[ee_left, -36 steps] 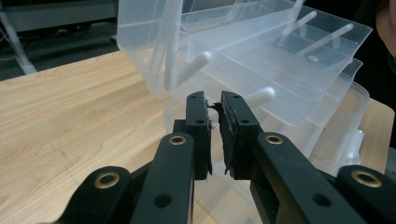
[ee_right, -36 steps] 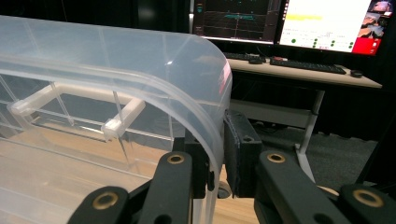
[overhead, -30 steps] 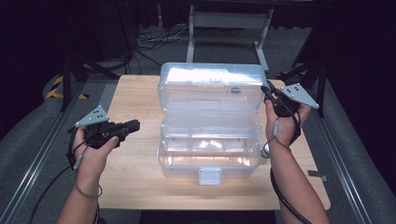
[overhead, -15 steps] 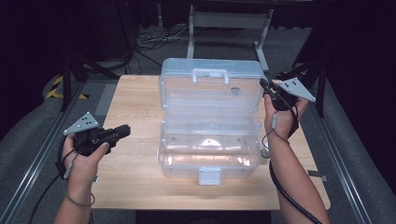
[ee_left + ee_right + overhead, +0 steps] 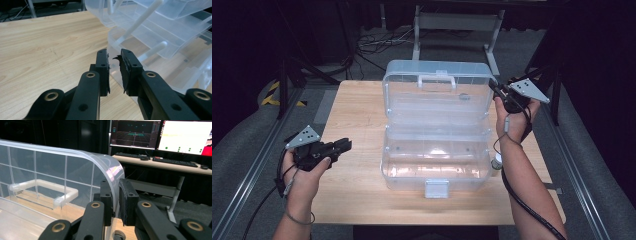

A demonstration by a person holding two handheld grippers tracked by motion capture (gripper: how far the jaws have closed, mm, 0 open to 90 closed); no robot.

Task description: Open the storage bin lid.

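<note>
Light falls from above onto the bench (image 5: 357,130), leaving its wood bright while the room around it sinks into near black. The clear box (image 5: 437,130) catches soft white glare along its lid and front wall in the high view, which is slightly soft overall. In the left gripper view the near black claw parts are a little blurred. In the right gripper view two monitors (image 5: 160,135) glow, the white one overexposed, and the curved lid edge shines
</note>
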